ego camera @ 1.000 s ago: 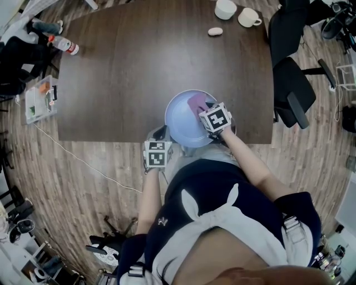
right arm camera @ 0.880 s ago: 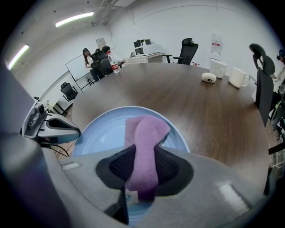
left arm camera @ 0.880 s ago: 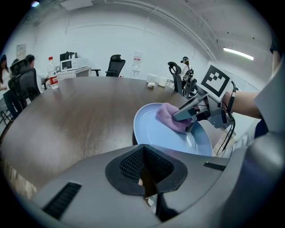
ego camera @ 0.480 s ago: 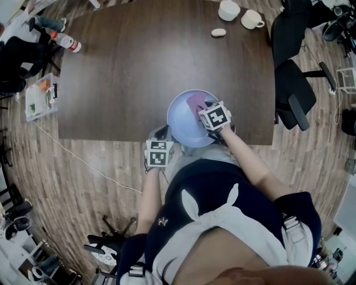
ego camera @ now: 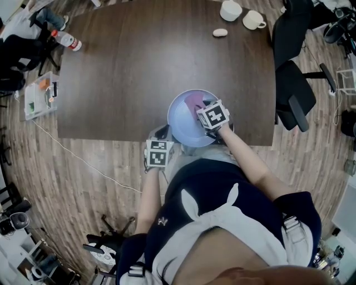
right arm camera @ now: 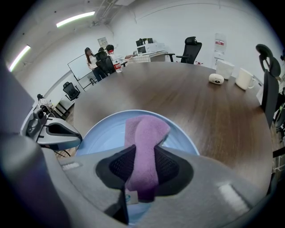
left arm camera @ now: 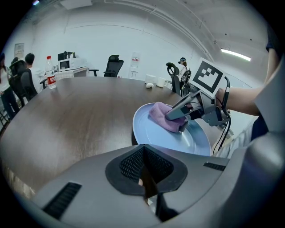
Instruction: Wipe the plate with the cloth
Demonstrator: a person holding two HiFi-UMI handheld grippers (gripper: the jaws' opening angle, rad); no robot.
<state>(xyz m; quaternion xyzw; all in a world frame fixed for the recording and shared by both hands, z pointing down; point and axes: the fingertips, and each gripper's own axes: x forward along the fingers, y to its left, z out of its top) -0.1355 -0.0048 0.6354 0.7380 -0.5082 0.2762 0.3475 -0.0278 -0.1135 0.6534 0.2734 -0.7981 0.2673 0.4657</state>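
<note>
A light blue plate (ego camera: 183,125) lies at the near edge of the dark wooden table (ego camera: 139,67). My right gripper (ego camera: 202,109) stands over the plate's right part, shut on a purple cloth (ego camera: 192,101) that rests on the plate. In the right gripper view the cloth (right arm camera: 144,138) runs up between the jaws onto the plate (right arm camera: 104,133). My left gripper (ego camera: 161,133) reaches the plate's near left rim and appears shut on it. The left gripper view shows the plate (left arm camera: 156,141), the cloth (left arm camera: 159,116) and the right gripper (left arm camera: 177,123).
Two white cups (ego camera: 231,9) and a small pale object (ego camera: 219,32) stand at the table's far right. A bottle (ego camera: 69,42) is at the far left corner. A black office chair (ego camera: 293,86) is on the right, and a plastic box (ego camera: 39,99) on the left.
The right gripper and the cloth have edged slightly left across the plate. The left gripper and the plate have stayed put.
</note>
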